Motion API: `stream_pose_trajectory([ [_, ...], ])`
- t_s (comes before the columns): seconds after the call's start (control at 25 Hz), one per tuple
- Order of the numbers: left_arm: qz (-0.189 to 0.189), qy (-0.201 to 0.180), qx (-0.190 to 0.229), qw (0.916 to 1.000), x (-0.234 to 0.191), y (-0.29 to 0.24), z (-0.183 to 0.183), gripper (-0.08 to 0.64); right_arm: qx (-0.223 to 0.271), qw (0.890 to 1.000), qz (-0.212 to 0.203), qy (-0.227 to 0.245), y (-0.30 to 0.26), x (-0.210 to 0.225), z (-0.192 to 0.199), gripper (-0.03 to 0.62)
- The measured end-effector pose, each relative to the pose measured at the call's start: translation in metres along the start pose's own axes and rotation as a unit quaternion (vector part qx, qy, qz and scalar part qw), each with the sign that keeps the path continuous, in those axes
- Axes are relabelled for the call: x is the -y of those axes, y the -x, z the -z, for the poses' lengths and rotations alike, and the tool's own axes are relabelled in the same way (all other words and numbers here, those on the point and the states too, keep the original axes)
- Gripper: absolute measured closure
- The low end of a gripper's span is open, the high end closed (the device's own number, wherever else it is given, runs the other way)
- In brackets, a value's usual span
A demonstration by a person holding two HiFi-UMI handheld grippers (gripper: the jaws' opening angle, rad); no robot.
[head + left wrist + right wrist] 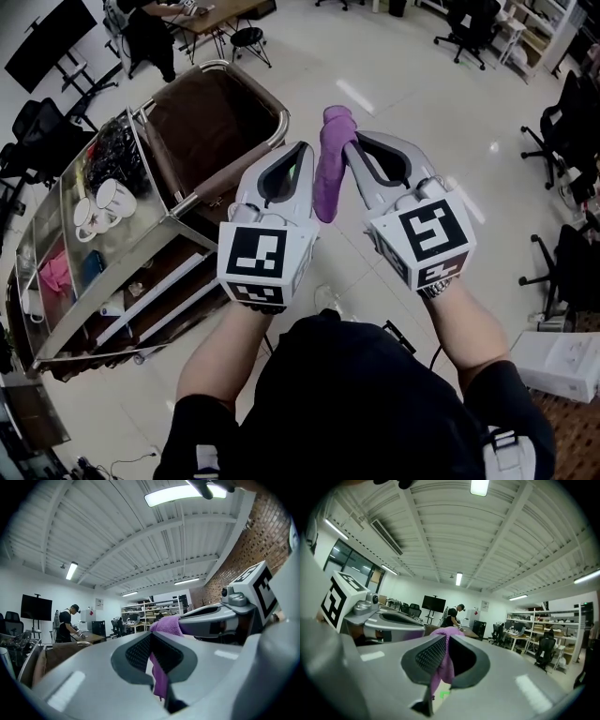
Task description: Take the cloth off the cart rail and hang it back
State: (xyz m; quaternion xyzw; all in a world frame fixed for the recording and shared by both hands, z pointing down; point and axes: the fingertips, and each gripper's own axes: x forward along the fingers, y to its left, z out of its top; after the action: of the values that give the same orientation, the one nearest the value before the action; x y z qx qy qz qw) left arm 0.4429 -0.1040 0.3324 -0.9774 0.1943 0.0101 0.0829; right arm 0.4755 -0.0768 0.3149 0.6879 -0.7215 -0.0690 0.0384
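A purple cloth (331, 164) hangs bunched in the air between my two grippers, to the right of the cart and clear of its rail (246, 161). My left gripper (306, 157) is shut on the cloth's left side. In the left gripper view the cloth (160, 677) runs down between the jaws of the left gripper (152, 656). My right gripper (351, 150) is shut on the cloth's right side. The right gripper view shows the cloth (439, 670) pinched in the right gripper (445, 656). Both grippers point up and away from me.
The steel cart (141, 239) stands at the left, with a brown bag (206, 127) in its tubular frame and two mugs (101, 202) on top. Office chairs (562, 122) line the right side. A white box (562, 361) sits on the floor. A person (150, 33) stands by a far table.
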Motion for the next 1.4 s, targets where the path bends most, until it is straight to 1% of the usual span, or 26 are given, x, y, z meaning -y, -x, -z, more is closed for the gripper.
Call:
stream_pose_trajectory([
  [0.16,-0.007,-0.001,-0.004,1.0000,-0.012,-0.027,0.004,0.561,0.002,1.000,-0.010,0.000,-0.026,0.023,0.002,0.569],
  [0.32,-0.019,-0.009,-0.004,0.9998,-0.024,-0.047,-0.003,0.561,0.003,1.000,-0.021,0.003,-0.045,0.040,-0.003,0.569],
  [0.6,-0.043,-0.012,-0.006,0.9990,-0.039,-0.068,-0.011,0.561,0.010,0.999,-0.043,0.004,-0.068,0.061,-0.009,0.569],
  [0.84,-0.072,-0.013,-0.013,0.9972,-0.050,-0.087,-0.008,0.561,0.013,0.997,-0.072,0.001,-0.085,0.076,-0.002,0.569],
  [1.0,-0.104,-0.017,-0.017,0.9943,-0.052,-0.105,-0.003,0.561,0.019,0.994,-0.103,-0.001,-0.095,0.094,0.006,0.569],
  [1.12,-0.135,-0.021,-0.020,0.9904,-0.049,-0.121,0.000,0.561,0.028,0.991,-0.133,-0.001,-0.100,0.110,0.012,0.569],
  [1.2,-0.161,-0.022,-0.025,0.9865,-0.046,-0.132,-0.002,0.561,0.031,0.987,-0.157,-0.001,-0.104,0.124,0.011,0.569],
  [1.4,-0.228,-0.020,-0.028,0.9730,-0.043,-0.156,-0.017,0.561,0.040,0.975,-0.221,0.011,-0.111,0.153,-0.003,0.569],
])
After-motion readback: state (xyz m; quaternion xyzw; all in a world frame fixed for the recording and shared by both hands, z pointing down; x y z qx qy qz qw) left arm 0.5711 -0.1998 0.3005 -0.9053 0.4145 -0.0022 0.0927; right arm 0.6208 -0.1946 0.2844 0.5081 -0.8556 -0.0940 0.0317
